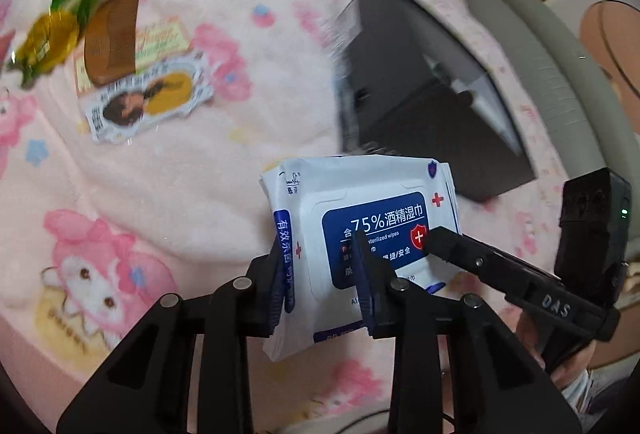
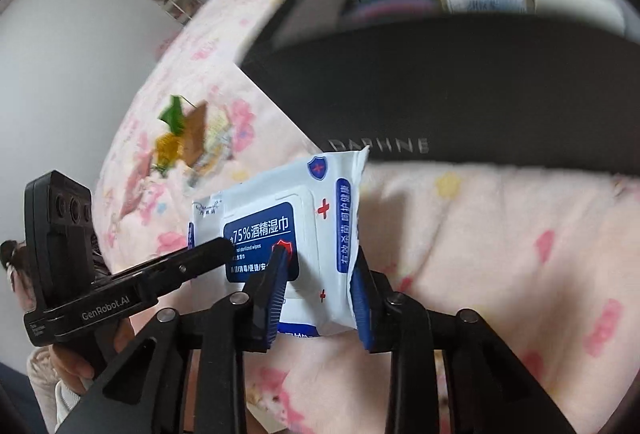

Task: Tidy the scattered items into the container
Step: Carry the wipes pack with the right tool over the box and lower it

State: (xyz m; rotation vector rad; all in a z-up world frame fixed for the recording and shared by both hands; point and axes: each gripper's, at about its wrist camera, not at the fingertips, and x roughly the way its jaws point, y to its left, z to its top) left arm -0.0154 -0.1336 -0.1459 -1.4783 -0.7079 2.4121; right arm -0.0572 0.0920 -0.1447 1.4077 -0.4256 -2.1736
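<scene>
From the left wrist, the left claw [image 1: 324, 270] is closed most of the way onto a pack of wet wipes [image 1: 360, 210], one pad on its left edge and the other pressing the blue label on its face. The pack sits at centre, lifted off the pink blanket [image 1: 180, 174], which seems to cover a bed. The right claw's finger reaches in from 4 o'clock and touches the same label. The black box [image 1: 420, 106] lies at 1 o'clock, open. At 10 o'clock rest a wooden comb [image 1: 112, 38], a gold-and-green foil wrapper [image 1: 52, 34] and a printed snack packet [image 1: 148, 102].

From the right wrist, the right claw [image 2: 320, 274] grips the pack [image 2: 280, 218] too, narrowed around its right-hand end, the film bulging between the pads. The box [image 2: 440, 90], lettered along its near wall, fills 12 to 2 o'clock just beyond the pack; items already lie inside, too blurred to name. The loose pile shows at 10 o'clock.

The pack is a white film pouch with a blue panel, red crosses and a flip lid. It is likely soft, fairly light and slick, so a hold across the thick middle should serve better than one on the thin sealed edges.
</scene>
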